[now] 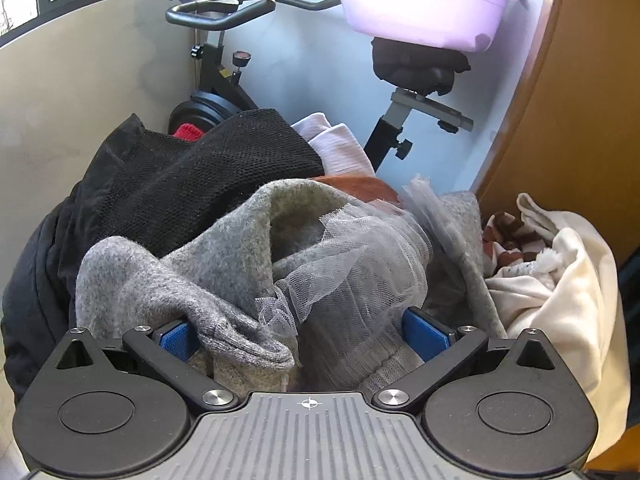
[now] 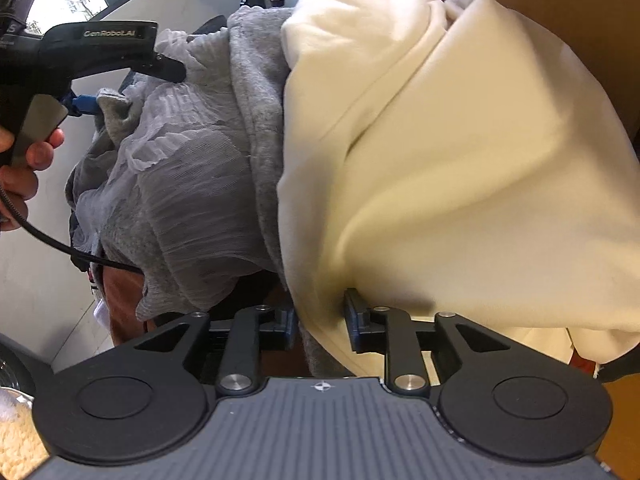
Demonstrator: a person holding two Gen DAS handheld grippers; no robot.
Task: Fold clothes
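A grey knit garment (image 1: pixel 224 248) with sheer grey tulle (image 1: pixel 352 264) lies on a heap of clothes. My left gripper (image 1: pixel 300 338) is pushed into it, blue pads (image 1: pixel 176 340) wide apart, grey cloth bunched between them and draped over the left one. The right wrist view shows that gripper (image 2: pixel 132 88) in a person's hand (image 2: pixel 32 160), against the same grey garment (image 2: pixel 192 184). A cream garment (image 2: pixel 440 152) hangs in thick folds in front of my right gripper (image 2: pixel 320 320). Its jaws stand slightly apart, with a fold of the cream cloth running down between them.
An exercise bike (image 1: pixel 216 80) stands behind the heap, with a lilac basin (image 1: pixel 424 0) on its saddle. A black mesh garment (image 1: pixel 200 184), a pale pink one (image 1: pixel 340 144) and a brown-and-white cloth (image 1: pixel 504 240) lie in the pile. A wooden panel (image 1: pixel 580 100) borders the right.
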